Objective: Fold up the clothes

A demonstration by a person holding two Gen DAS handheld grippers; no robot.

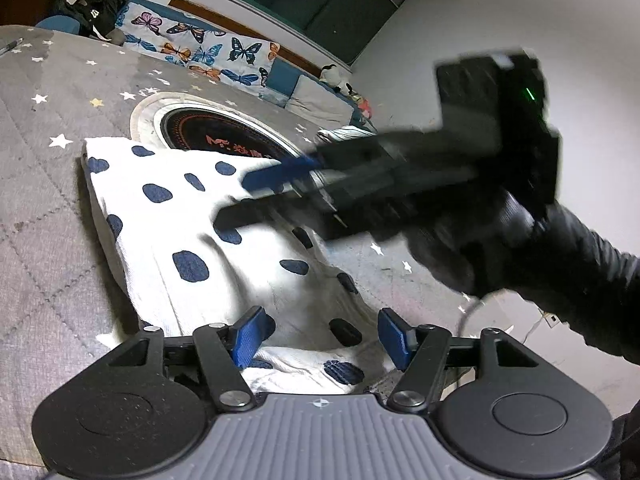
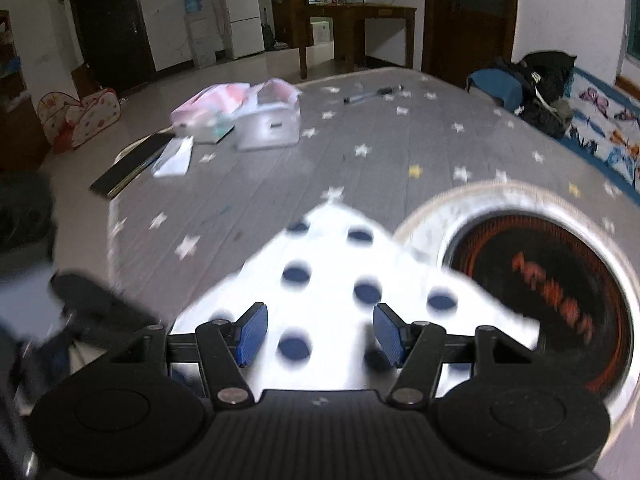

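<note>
Both tongs stand released, gripping nothing. The left gripper [image 1: 318,334] hovers low over the near, rumpled edge of the white cotton garment with navy blue spots [image 1: 168,216]; the right gripper [image 2: 318,334], blurred, hangs above its middle. The garment lies on the grey quilted cover with white stars [image 1: 44,184], its far end overlapping the round black-and-red hotplate with pale rim [image 1: 224,130]. It looks folded into a compact bundle, though I'd judge the loose near edge needs tidying.
</note>
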